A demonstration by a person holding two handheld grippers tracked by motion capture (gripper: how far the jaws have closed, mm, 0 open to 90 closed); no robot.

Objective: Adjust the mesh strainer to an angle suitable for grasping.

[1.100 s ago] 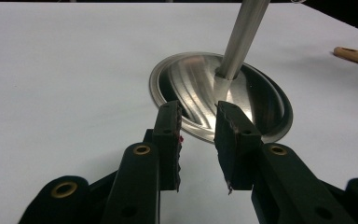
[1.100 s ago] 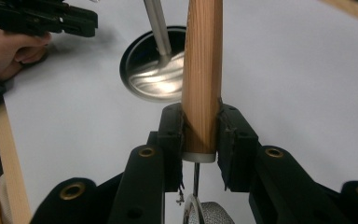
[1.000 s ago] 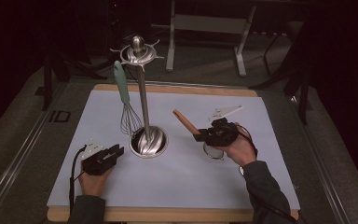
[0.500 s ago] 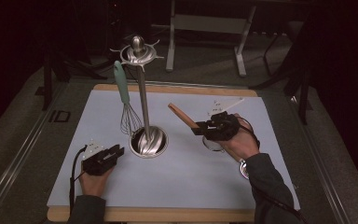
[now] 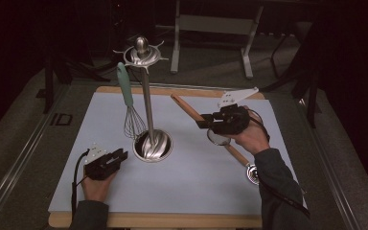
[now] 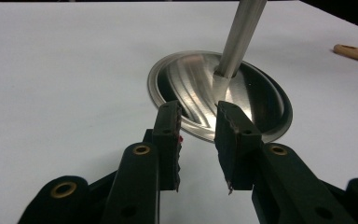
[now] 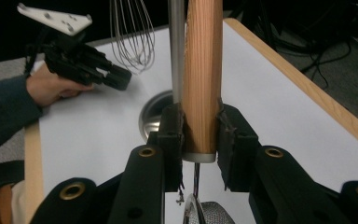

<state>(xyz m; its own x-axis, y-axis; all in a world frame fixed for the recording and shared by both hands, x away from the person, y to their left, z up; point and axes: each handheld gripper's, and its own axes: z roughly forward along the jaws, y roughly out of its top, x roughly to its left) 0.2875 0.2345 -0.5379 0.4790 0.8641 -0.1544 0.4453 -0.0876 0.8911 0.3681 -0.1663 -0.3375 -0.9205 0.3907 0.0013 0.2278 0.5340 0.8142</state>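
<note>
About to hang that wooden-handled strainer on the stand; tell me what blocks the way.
Nothing visible blocks it. The right gripper holds the strainer right of the stand. The whisk hangs on the stand's far left side.

One stand (image 5: 146, 96), one whisk (image 5: 130, 110), two wooden-handled utensils (image 5: 188, 108).

Dim lab: papered table (image 5: 196, 191), cables (image 7: 317, 60)

The whisk (image 5: 132, 115) is showing a pale green handle (its wires silver), the strainer's handle (image 5: 188, 108) is glowing light wood-brown, and the mat (image 5: 196, 167) is lying plain pale blue.
</note>
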